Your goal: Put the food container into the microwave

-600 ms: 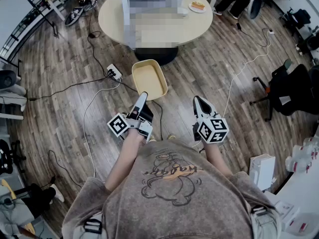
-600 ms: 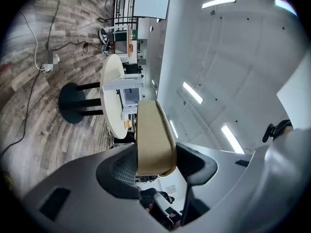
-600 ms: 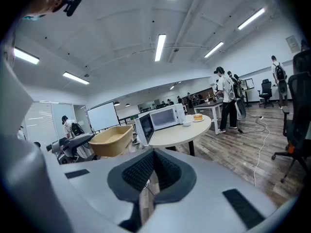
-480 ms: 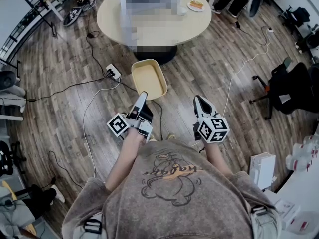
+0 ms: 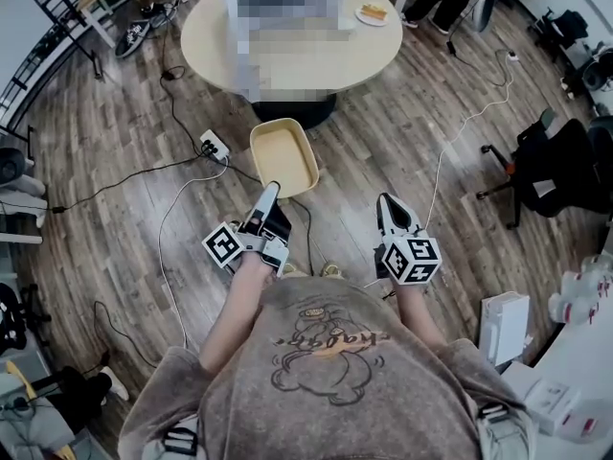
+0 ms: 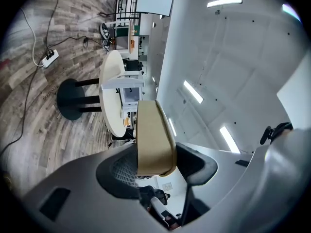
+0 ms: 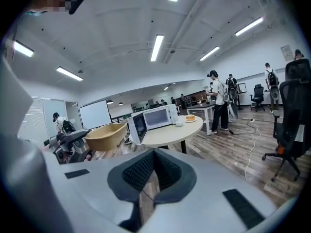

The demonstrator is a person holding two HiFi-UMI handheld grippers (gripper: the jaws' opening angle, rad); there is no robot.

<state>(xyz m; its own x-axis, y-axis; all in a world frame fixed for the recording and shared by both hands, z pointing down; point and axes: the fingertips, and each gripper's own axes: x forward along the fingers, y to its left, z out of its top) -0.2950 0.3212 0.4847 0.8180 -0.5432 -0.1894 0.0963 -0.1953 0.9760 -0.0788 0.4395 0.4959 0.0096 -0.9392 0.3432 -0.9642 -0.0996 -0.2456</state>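
The left gripper, clamped on the near rim of the tan oblong plastic food container, holds it long axis forward toward the white microwave on the round beige table ahead; the right gripper is closed and empty.

The food container juts forward from between the fingers of the left gripper. Beyond them the microwave stands on the tabletop, a plate at its right.
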